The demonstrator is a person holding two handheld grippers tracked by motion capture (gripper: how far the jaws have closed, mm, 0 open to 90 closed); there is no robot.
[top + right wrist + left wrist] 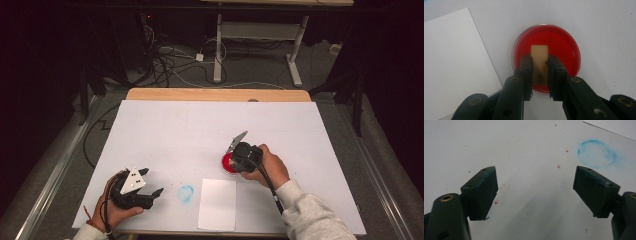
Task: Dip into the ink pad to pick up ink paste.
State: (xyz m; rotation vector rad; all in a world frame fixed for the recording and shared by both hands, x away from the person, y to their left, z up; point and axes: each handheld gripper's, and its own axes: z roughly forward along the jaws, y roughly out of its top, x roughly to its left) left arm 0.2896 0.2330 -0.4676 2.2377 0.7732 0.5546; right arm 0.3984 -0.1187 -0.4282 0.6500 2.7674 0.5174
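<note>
A round red dish [564,42] of red liquid sits on the white table; in the high view the red dish [228,163] lies right of centre. My right gripper [540,65] is shut on a small tan block [539,53], holding it over the dish; whether the block touches the liquid I cannot tell. In the high view the right gripper [245,156] covers part of the dish. My left gripper [148,181] rests at the near left with its jaws wide apart. In its own view the left gripper [535,188] has nothing between its fingers, above bare table.
A white sheet of paper [218,204] lies near the front edge, also seen as the sheet [451,62] left of the dish. A faint blue ring stain [186,193] marks the table, the same stain [597,154] lying ahead of the left gripper. Small red specks [559,166] dot the surface.
</note>
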